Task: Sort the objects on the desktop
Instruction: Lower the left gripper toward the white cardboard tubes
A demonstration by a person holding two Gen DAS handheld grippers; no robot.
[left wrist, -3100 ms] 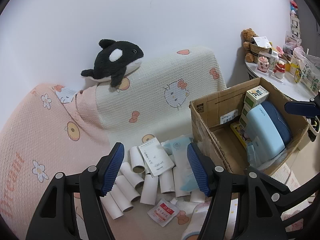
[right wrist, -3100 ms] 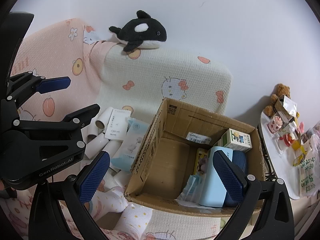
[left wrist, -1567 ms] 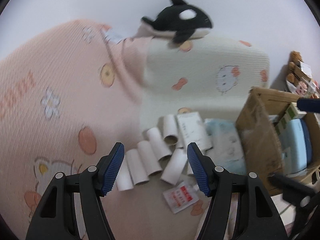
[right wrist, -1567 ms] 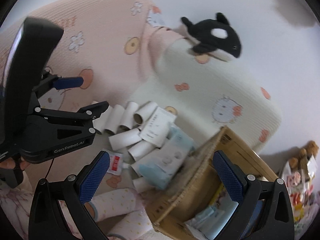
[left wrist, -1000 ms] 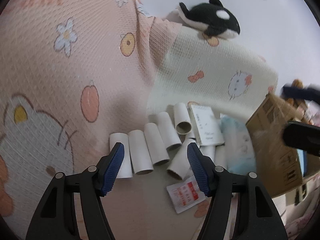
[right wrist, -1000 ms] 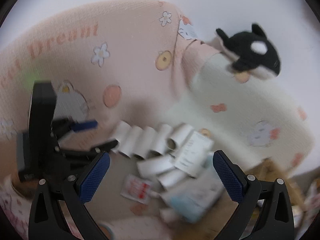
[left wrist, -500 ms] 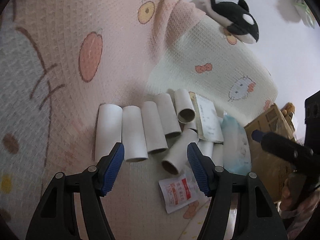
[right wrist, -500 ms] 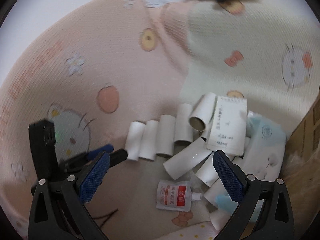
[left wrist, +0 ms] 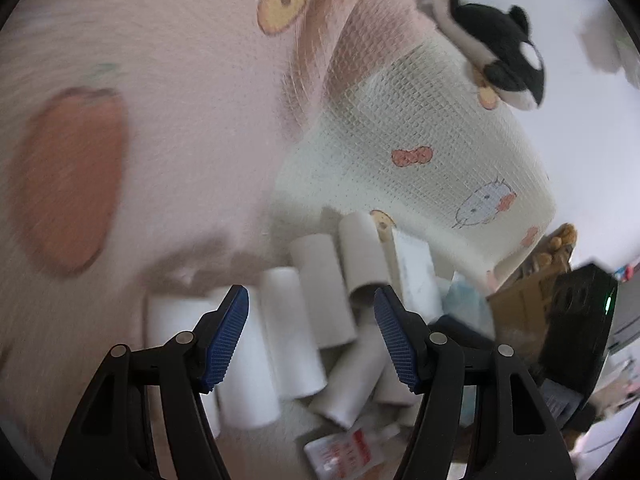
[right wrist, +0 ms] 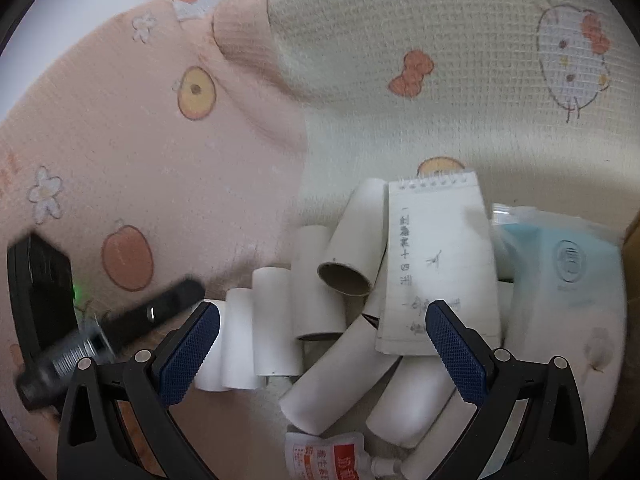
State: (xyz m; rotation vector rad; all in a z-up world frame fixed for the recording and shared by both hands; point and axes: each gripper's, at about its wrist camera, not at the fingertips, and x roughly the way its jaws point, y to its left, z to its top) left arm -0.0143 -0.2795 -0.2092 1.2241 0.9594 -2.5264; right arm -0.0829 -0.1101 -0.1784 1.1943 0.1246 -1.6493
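Both grippers have dropped closer to the heap of white cardboard tubes (right wrist: 276,328) than half a second ago, so the tubes now fill the lower part of each view and the left wrist picture is blurred. The left gripper (left wrist: 311,340) hangs with its blue-padded jaws spread wide above the row of tubes, holding nothing, and the right gripper (right wrist: 322,354) is likewise wide open and empty over the same heap. The tubes lie on the pink cartoon-print blanket (right wrist: 120,152), beside a white spiral notepad (right wrist: 440,264), a pale blue tissue pack (right wrist: 560,280) and a red-and-white sachet (right wrist: 324,458).
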